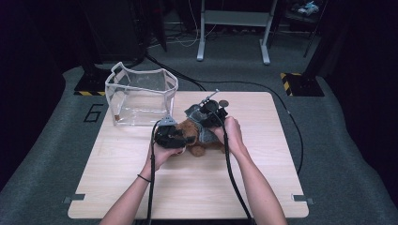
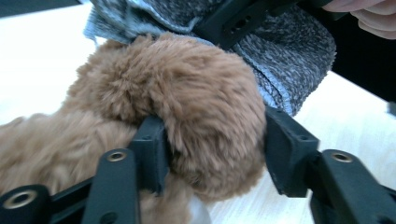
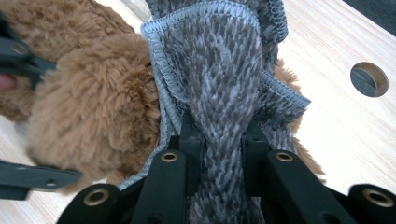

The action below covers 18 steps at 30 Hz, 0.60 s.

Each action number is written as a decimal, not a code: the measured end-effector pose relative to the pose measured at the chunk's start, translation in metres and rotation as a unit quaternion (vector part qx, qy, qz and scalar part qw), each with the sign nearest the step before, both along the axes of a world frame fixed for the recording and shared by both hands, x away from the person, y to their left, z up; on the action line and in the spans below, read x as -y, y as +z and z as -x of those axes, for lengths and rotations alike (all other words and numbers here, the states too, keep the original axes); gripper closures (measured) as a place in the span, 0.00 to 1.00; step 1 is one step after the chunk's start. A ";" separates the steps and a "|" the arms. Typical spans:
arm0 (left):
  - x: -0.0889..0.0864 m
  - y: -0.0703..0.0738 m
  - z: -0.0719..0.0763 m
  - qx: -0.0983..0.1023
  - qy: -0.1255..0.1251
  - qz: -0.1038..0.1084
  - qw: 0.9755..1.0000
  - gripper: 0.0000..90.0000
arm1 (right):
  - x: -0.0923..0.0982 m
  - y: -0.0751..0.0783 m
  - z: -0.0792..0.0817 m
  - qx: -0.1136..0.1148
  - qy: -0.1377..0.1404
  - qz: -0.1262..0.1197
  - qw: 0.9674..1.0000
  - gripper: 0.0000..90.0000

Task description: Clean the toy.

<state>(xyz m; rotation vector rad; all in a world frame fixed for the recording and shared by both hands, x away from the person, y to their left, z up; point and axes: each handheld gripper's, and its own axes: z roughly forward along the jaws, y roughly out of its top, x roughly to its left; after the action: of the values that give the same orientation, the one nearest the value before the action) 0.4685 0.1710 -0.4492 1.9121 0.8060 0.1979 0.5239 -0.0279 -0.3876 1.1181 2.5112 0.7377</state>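
A brown plush toy (image 1: pixel 191 138) in a grey knitted sweater (image 1: pixel 204 133) lies at the middle of the wooden table (image 1: pixel 187 187). My left gripper (image 2: pixel 215 149) comes at it from the left. A round furry part of the toy (image 2: pixel 205 107) fills the gap between its parted jaws, and the fur brushes both pads without looking squeezed. My right gripper (image 3: pixel 222 154) is shut on a bunched fold of the sweater (image 3: pixel 219 84), next to the toy's fur (image 3: pixel 93 107). In the high view the left gripper (image 1: pixel 180 139) and right gripper (image 1: pixel 206 123) sit close together over the toy.
A clear plastic bag with a grey rim (image 1: pixel 141 96) stands open at the back left of the table. A round hole (image 3: pixel 369 79) is in the tabletop near the right gripper. Cables trail toward the table's near edge. Dark floor surrounds the table.
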 end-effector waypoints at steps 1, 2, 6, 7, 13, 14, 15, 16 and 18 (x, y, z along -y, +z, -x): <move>-0.001 0.000 0.002 0.005 0.001 0.000 1.000 0.47 | 0.000 0.000 0.000 -0.001 0.000 0.000 1.000 0.85; -0.003 0.000 0.004 0.011 0.006 -0.007 1.000 0.47 | 0.001 0.000 0.000 0.000 0.002 -0.002 1.000 0.85; -0.010 0.003 0.015 0.029 0.021 -0.008 0.999 0.44 | 0.002 -0.001 0.000 0.003 0.005 0.002 1.000 0.85; -0.012 0.004 0.017 0.033 0.026 -0.013 0.999 0.44 | 0.002 -0.001 0.000 0.003 0.005 0.002 1.000 0.85; -0.026 0.011 0.033 0.058 0.059 -0.035 0.996 0.35 | 0.003 0.000 0.000 0.000 0.000 -0.003 1.000 0.85; -0.029 0.012 0.035 0.062 0.067 -0.037 0.995 0.31 | 0.003 0.000 0.001 -0.001 -0.002 -0.005 1.000 0.85; -0.032 0.012 0.037 0.062 0.074 -0.037 0.995 0.30 | 0.003 0.000 0.001 0.000 -0.001 -0.004 1.000 0.85; -0.036 0.013 0.039 0.064 0.083 -0.041 0.994 0.29 | 0.003 0.000 0.001 0.000 -0.001 -0.004 1.000 0.85; -0.044 0.012 0.041 0.068 0.094 -0.039 0.993 0.28 | 0.003 0.000 0.001 0.000 -0.001 -0.004 1.000 0.85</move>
<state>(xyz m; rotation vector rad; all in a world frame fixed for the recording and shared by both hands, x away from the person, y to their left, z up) 0.4278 0.2145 -0.4369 1.8718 0.8965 0.4760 0.5230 -0.0310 -0.3878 1.1229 2.5084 0.7479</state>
